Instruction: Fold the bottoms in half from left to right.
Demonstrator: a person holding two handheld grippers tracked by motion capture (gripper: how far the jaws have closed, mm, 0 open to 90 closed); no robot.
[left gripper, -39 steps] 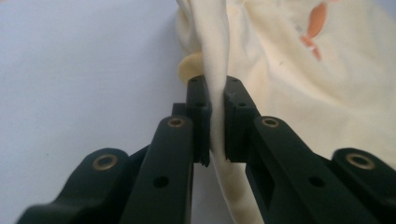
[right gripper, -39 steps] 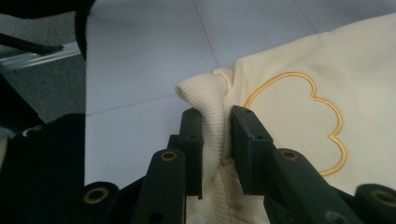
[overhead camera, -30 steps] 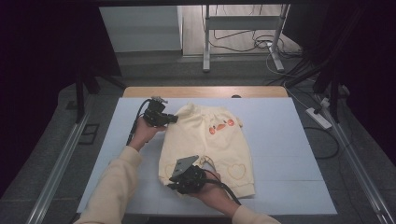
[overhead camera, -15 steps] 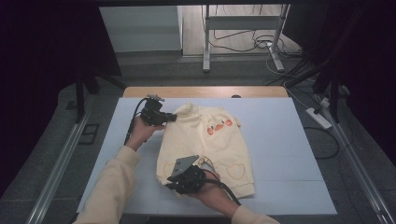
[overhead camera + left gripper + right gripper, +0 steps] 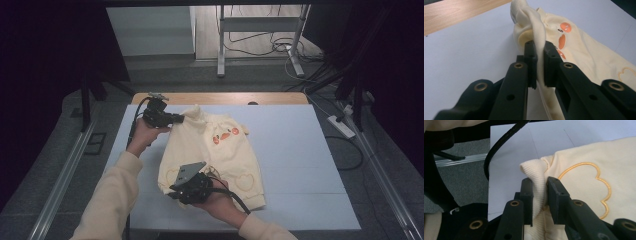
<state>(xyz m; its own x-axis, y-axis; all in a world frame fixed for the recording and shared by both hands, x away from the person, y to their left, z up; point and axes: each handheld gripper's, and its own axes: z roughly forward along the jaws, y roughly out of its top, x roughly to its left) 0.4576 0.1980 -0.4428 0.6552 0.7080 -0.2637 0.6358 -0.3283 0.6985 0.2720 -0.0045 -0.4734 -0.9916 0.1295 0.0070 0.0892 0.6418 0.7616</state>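
My left hand-held gripper (image 5: 538,65) has its two black jaws pinched on a fold of the cream top (image 5: 584,53), the cloth squeezed thin between them. Above the jaws the fold bunches up into a ribbed cuff (image 5: 518,5) standing off the counter (image 5: 466,52). To the right the top slopes down across the white surface, with orange prints (image 5: 563,37) near the jaws and an orange stitched outline (image 5: 627,73) at the right edge. A wooden strip (image 5: 454,11) runs along the upper left

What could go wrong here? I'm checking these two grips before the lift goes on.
The right gripper pinches just the ribbed hem, so it may slip out. The left gripper clamps a thin fold of the sweater; pulling apart could tug it free or drag the cloth across the table.
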